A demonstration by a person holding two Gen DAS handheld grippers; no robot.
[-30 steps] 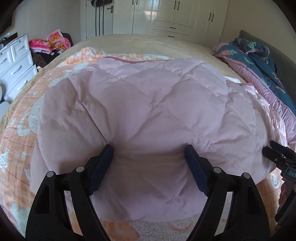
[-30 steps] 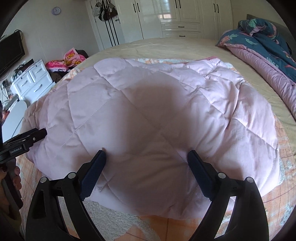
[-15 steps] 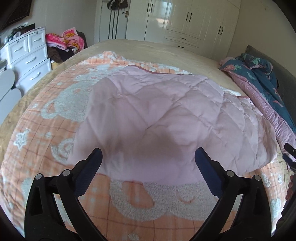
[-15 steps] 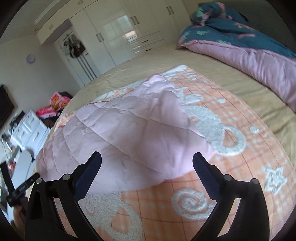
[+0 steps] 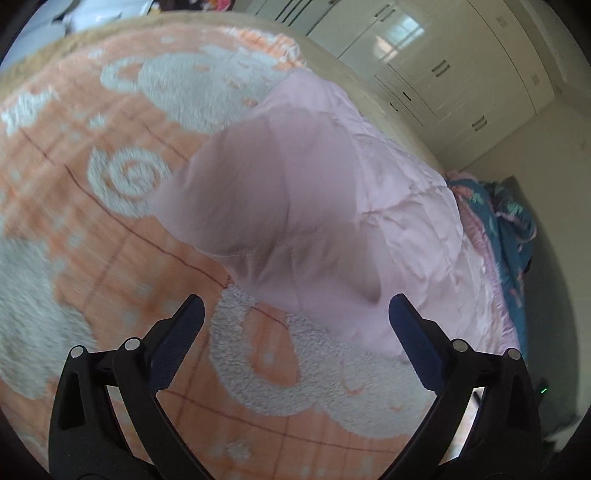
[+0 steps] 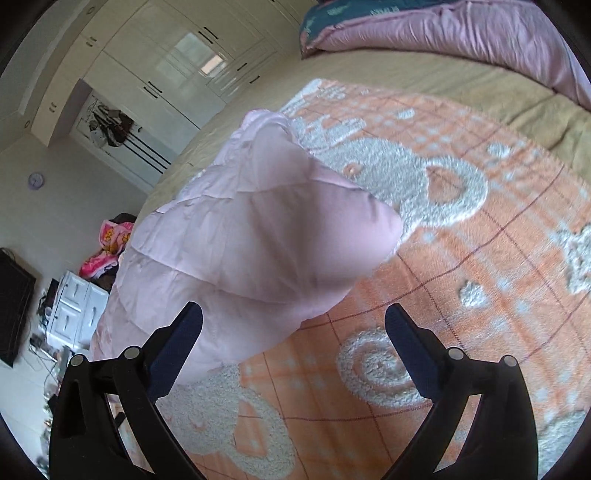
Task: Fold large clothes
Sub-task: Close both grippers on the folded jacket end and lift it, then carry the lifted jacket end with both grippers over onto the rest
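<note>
A pale pink quilted garment (image 5: 314, 206) lies folded on an orange and white fleece blanket (image 5: 92, 229) spread over the bed. My left gripper (image 5: 295, 317) hovers open at the garment's near left end, its fingers apart and nothing between the pads. In the right wrist view the same pink garment (image 6: 240, 251) stretches away to the upper left. My right gripper (image 6: 293, 319) is open over the garment's near right end, its left finger (image 6: 177, 343) above the fabric and its right finger above the blanket (image 6: 461, 258). Both views are rolled sideways.
White wardrobes (image 5: 461, 74) line the far wall. A teal and pink duvet (image 6: 443, 33) is bunched on the beige sheet (image 6: 424, 77) at one side. White drawers (image 6: 77, 306), a dark screen (image 6: 14, 306) and a heap of pink clothes (image 6: 107, 243) stand by the wall.
Both grippers let go of the pink garment, opened wide and drew back outward toward its two ends. Both wrists rolled, tilting the views. The garment stayed folded on the blanket.
</note>
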